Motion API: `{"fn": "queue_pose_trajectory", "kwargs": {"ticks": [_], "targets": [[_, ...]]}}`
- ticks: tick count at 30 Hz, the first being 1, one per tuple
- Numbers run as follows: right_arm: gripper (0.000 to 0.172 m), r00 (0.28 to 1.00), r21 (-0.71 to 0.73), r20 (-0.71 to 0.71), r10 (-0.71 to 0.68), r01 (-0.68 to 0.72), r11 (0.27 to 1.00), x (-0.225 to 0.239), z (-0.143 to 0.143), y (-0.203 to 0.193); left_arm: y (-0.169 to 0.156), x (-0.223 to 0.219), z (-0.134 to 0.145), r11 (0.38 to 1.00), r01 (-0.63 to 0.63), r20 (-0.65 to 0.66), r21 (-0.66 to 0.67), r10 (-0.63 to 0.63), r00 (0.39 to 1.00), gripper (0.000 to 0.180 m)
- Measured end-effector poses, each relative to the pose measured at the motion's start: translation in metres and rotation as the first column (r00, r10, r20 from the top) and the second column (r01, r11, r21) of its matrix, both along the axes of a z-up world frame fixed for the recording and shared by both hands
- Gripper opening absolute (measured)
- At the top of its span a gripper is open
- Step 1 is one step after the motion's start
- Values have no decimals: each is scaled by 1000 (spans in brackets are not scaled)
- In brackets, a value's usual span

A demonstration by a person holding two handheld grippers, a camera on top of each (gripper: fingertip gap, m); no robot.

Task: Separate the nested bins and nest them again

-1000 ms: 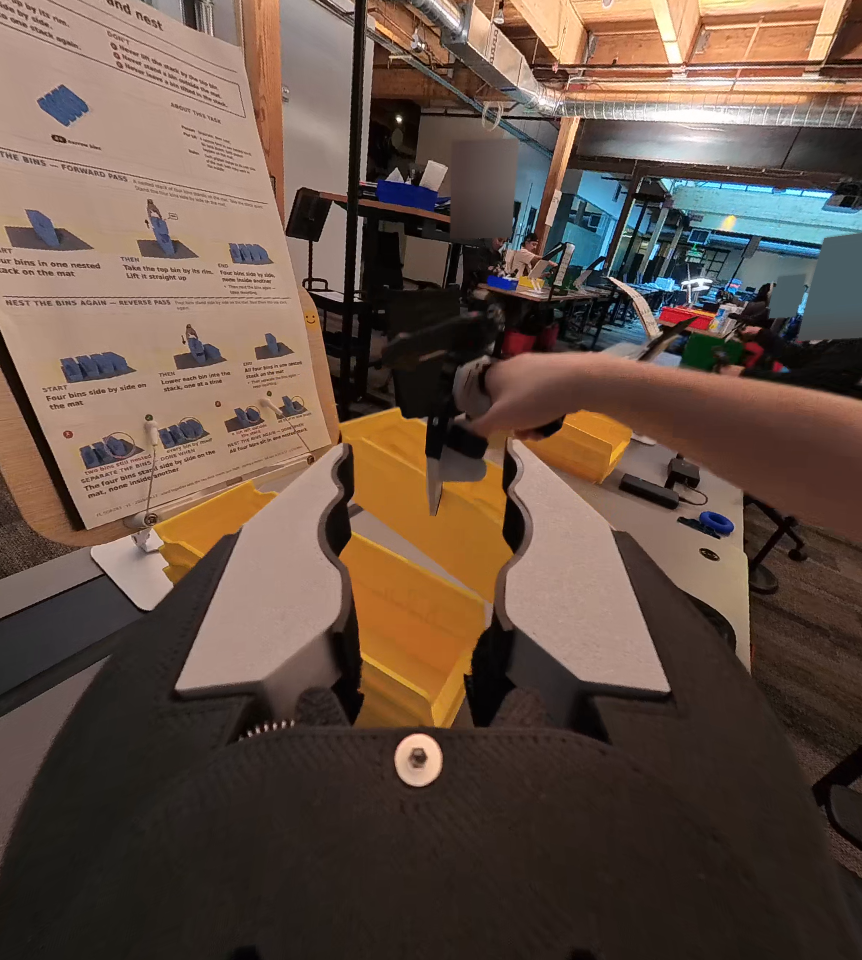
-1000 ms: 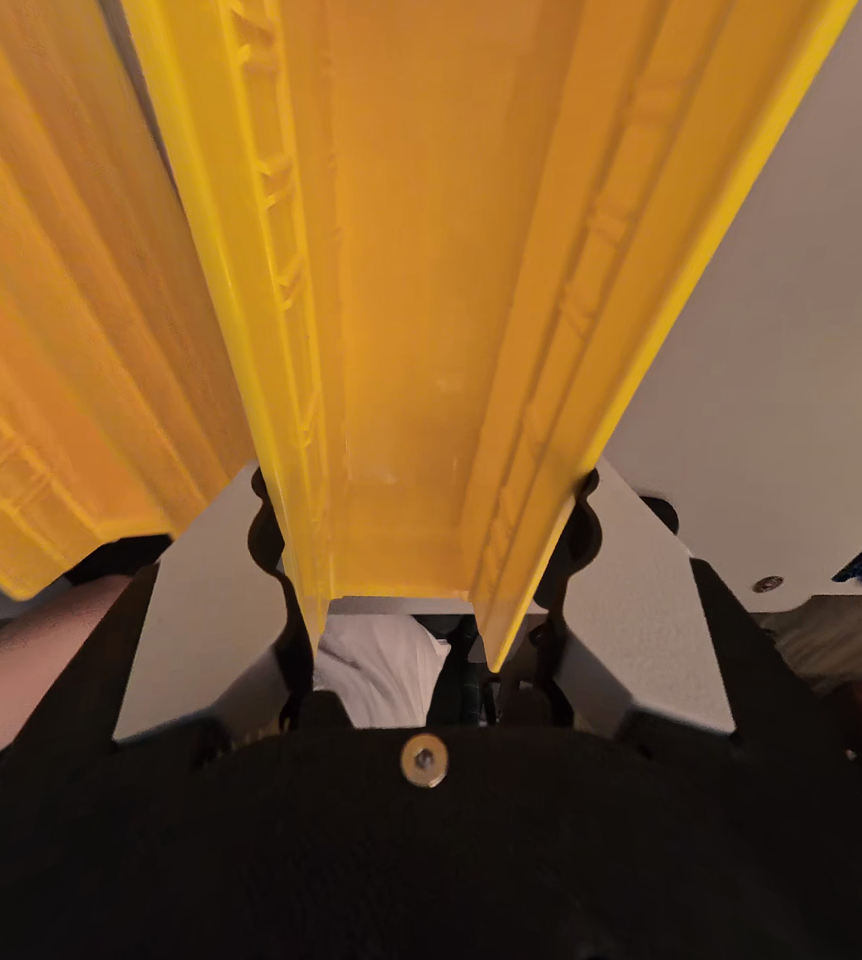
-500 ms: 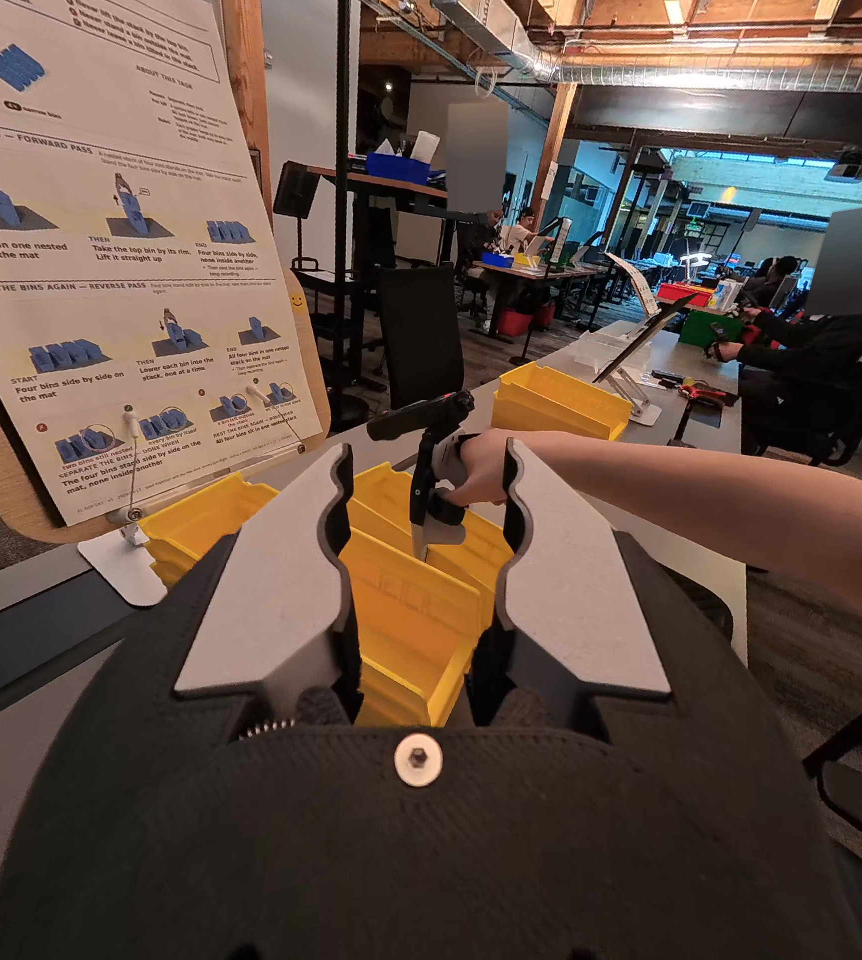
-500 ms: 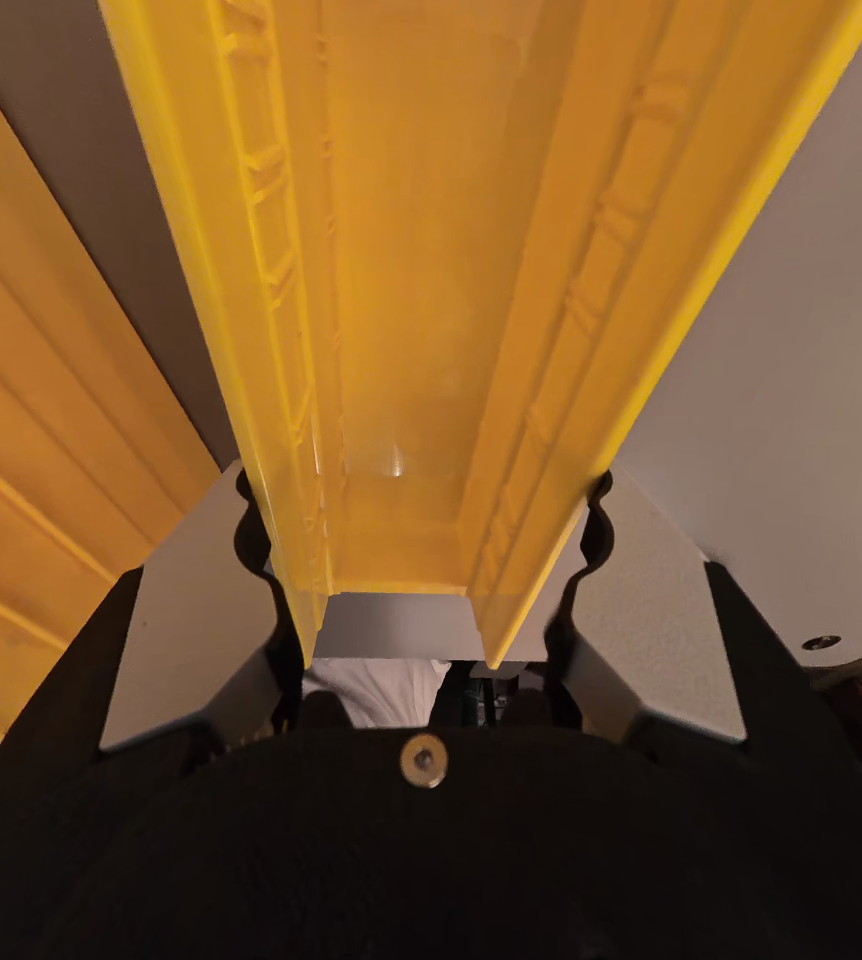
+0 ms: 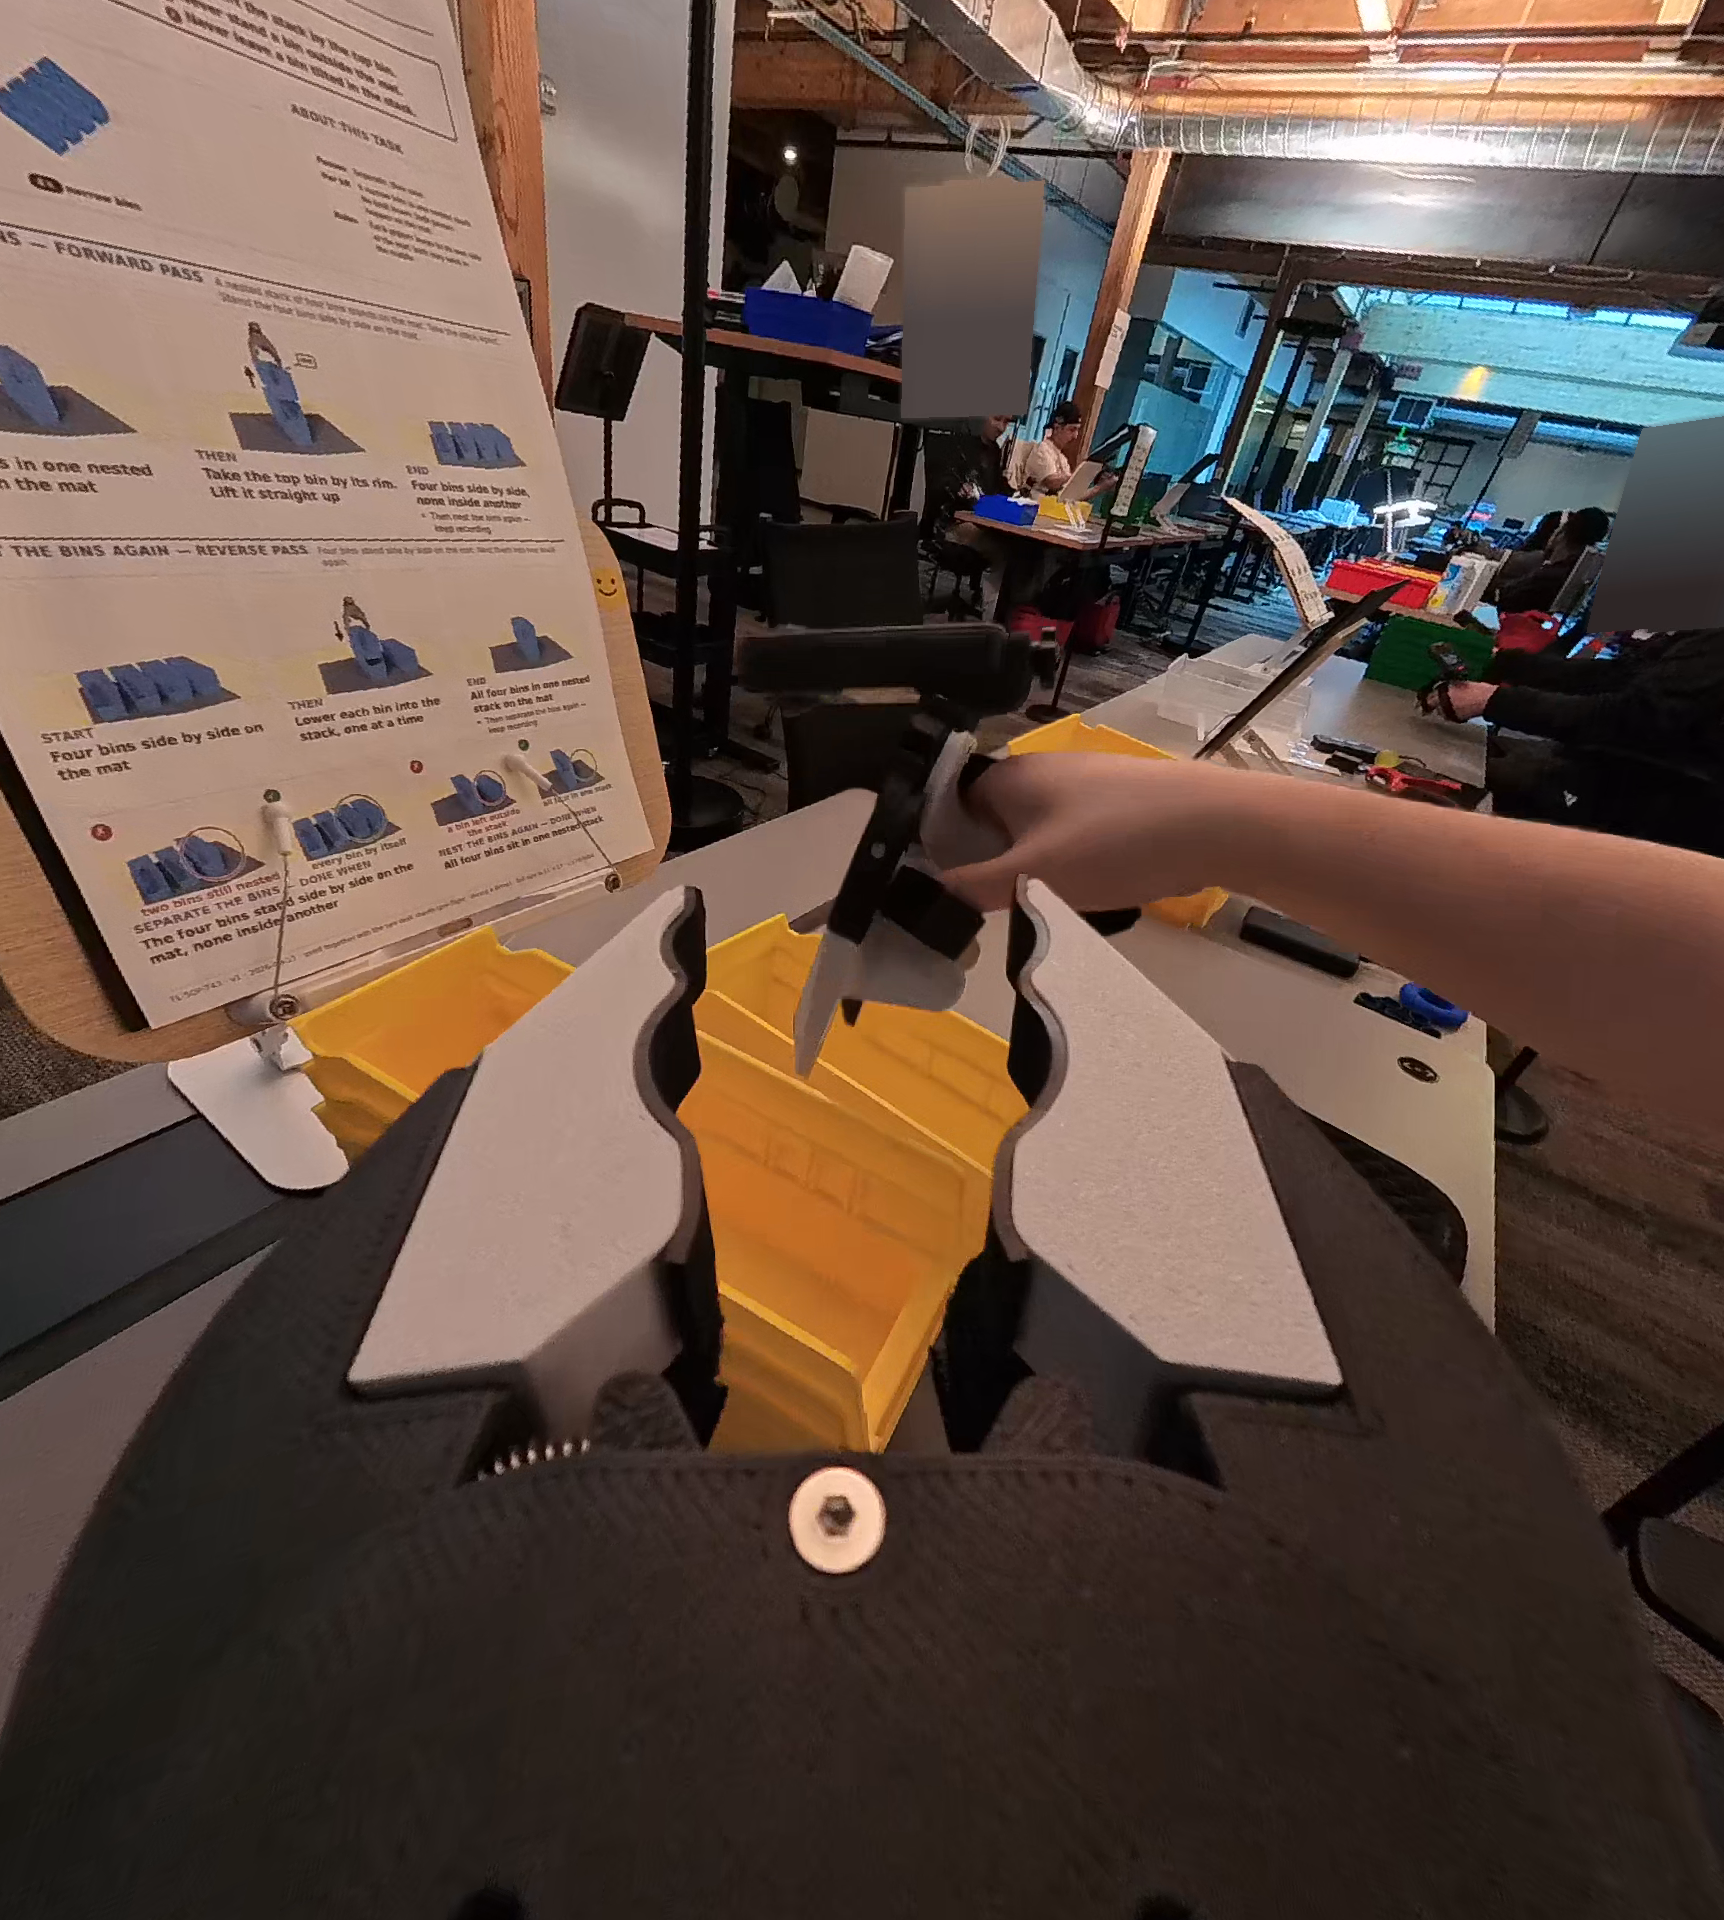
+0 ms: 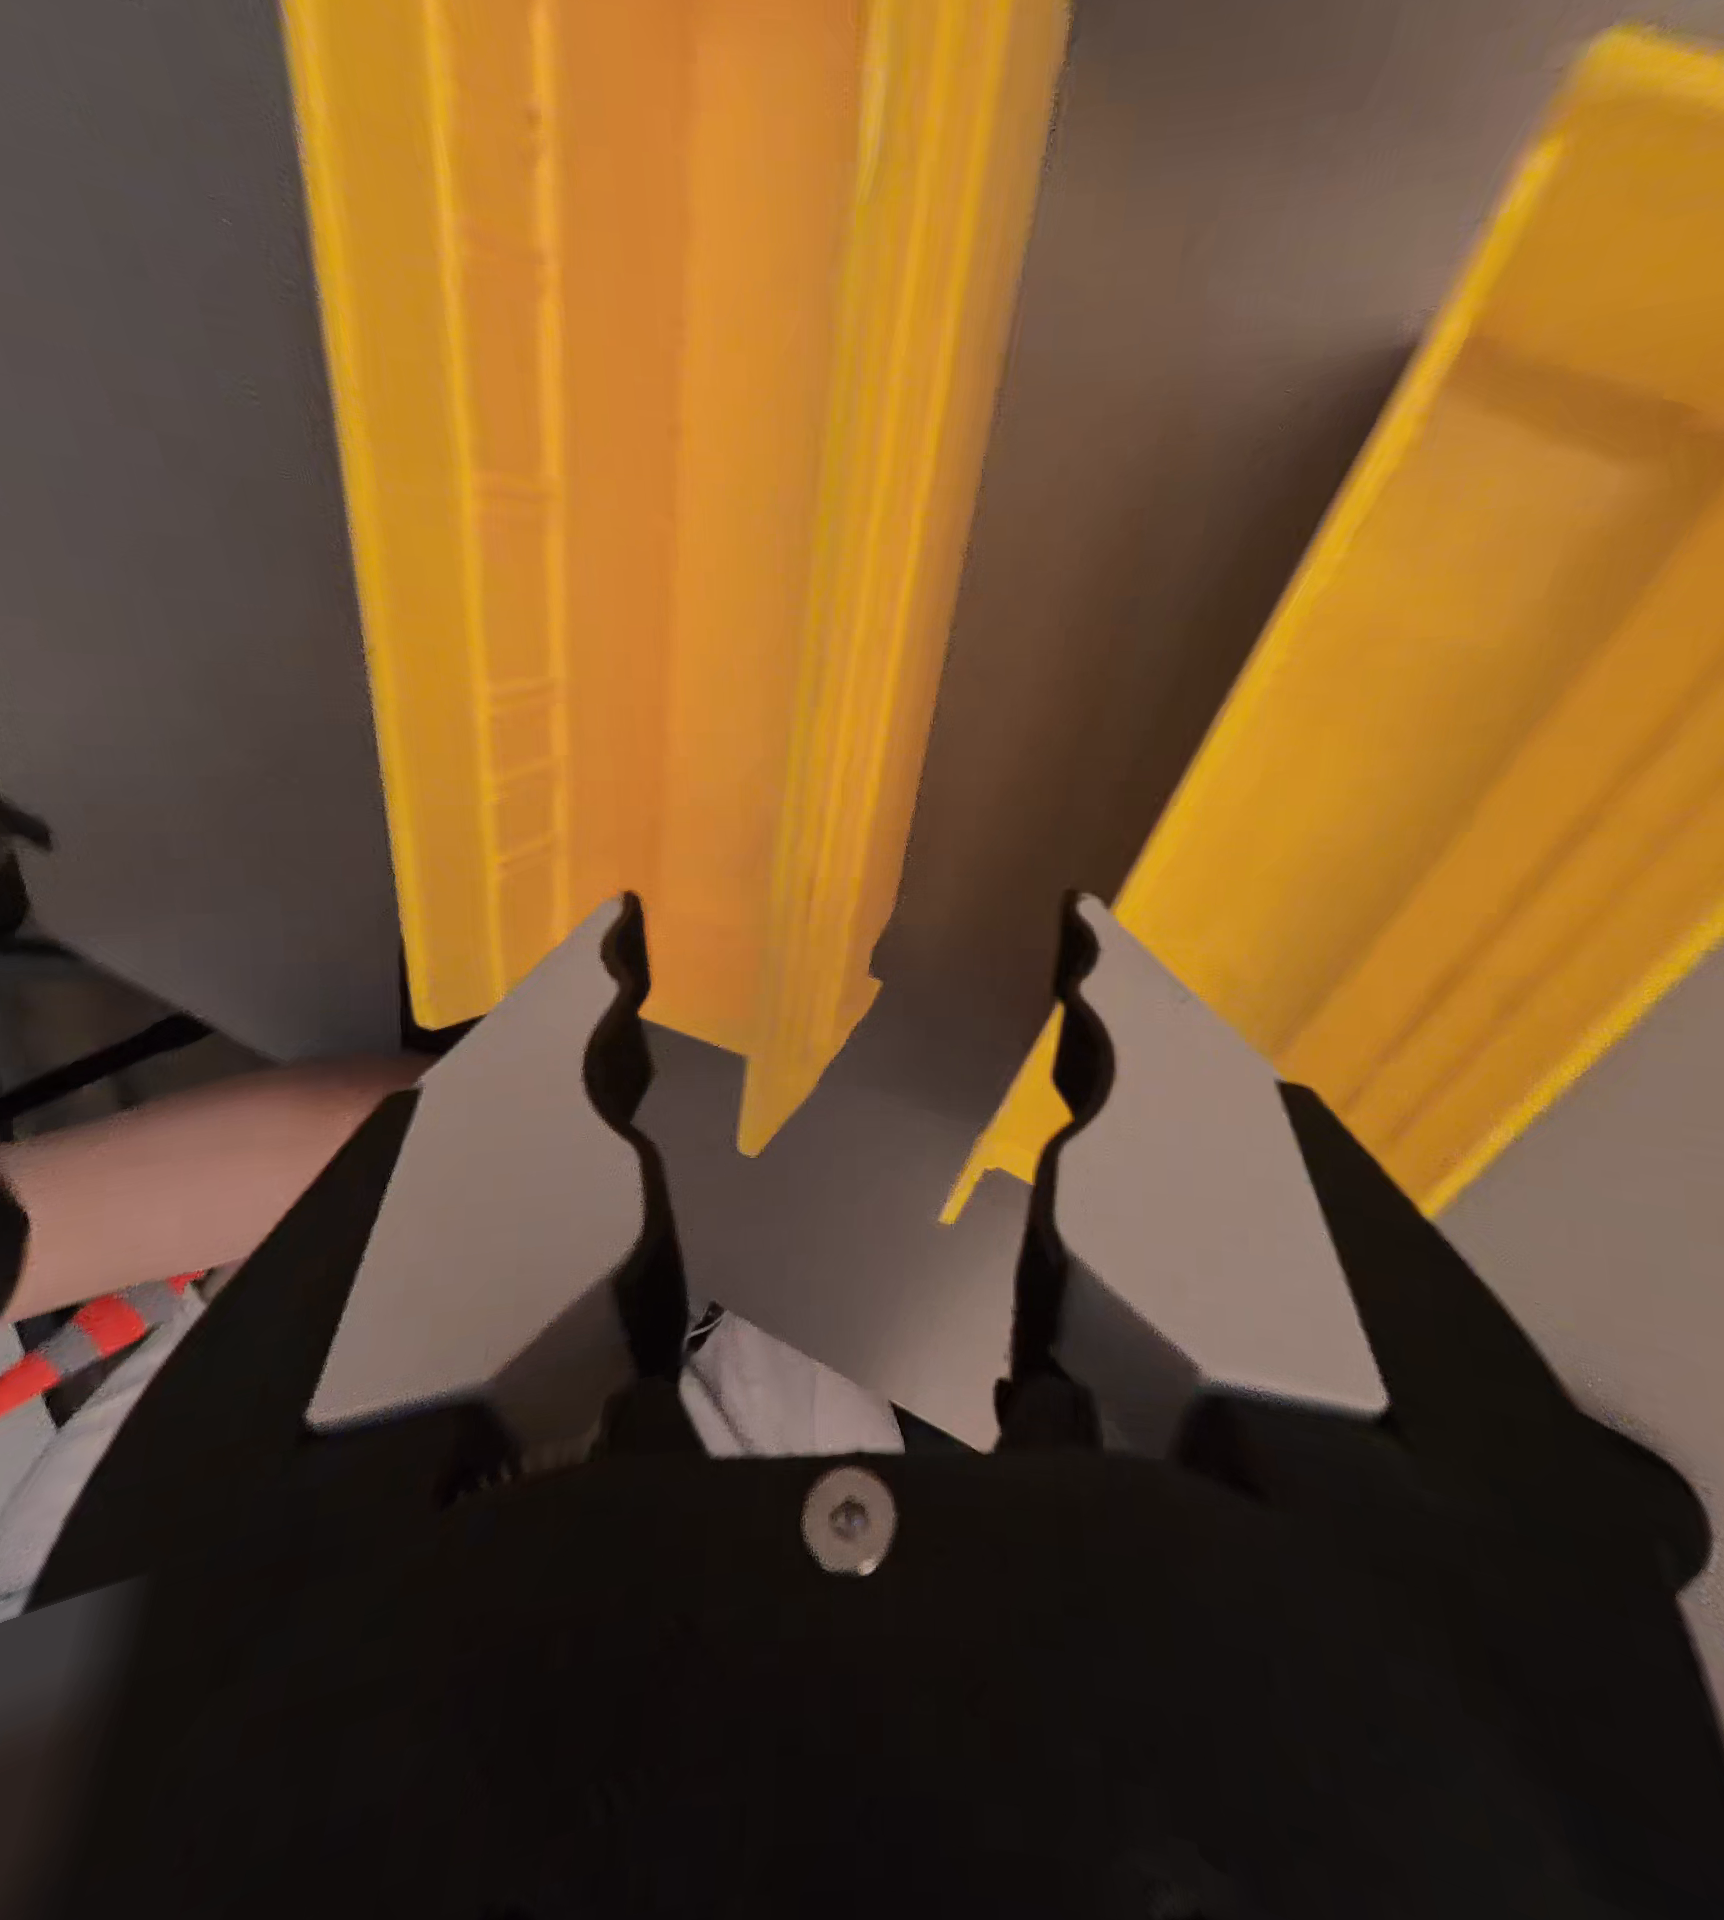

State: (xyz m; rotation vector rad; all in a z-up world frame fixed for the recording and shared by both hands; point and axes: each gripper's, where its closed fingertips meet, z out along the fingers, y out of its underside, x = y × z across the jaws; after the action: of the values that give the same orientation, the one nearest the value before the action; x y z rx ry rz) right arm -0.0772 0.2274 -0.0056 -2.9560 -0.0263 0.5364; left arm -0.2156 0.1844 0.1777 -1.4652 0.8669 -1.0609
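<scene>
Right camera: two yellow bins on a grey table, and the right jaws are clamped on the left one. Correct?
Not clamped. In the right wrist view the right gripper has its jaws open over the grey table, gripping neither the left bin nor the right bin. Both bins are yellow, as you said.

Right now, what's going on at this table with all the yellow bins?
A person works two handheld grippers over yellow bins on a grey table. The left gripper has its fingers on either side of a yellow bin; whether the pads press on it cannot be told. The right gripper is open and holds nothing, hovering above two separate bins: one ahead and another to its right. A pictured instruction sheet stands behind the bins.
</scene>
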Motion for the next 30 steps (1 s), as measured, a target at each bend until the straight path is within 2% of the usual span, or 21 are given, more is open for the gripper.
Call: {"fn": "queue_pose_trajectory", "kwargs": {"ticks": [4, 6, 7, 11, 14, 19, 30], "targets": [[60, 998, -90, 42, 50, -46, 995, -19, -23, -16, -1, 3, -4, 1000, 7, -25, -4, -7, 1000, 58], [24, 993, -134, 83, 86, -75, 988, -24, -33, -23, -1, 4, -6, 1000, 10, -38, -8, -10, 999, 58], [12, 989, -143, 103, 104, -89, 986, -26, -37, -26, -1, 5, -7, 1000, 10, -43, -9, -11, 999, 58], [9, 965, -117, 229, 124, -99, 988, -25, -39, -28, 2, 4, -10, 1000, -4, -51, -18, 3, 999, 62], [9, 953, -149, 271, 135, -97, 984, -27, -39, -37, 2, 4, -9, 1000, -5, -47, -21, 4, 999, 62], [9, 955, -221, 251, 159, -104, 970, -36, -39, -55, 1, 2, -8, 1000, -2, -42, -19, 1, 999, 62], [12, 959, -195, 220, 182, -139, 971, -39, -32, -56, 1, -1, -7, 1000, 1, -25, -22, -2, 1000, 62]]}}
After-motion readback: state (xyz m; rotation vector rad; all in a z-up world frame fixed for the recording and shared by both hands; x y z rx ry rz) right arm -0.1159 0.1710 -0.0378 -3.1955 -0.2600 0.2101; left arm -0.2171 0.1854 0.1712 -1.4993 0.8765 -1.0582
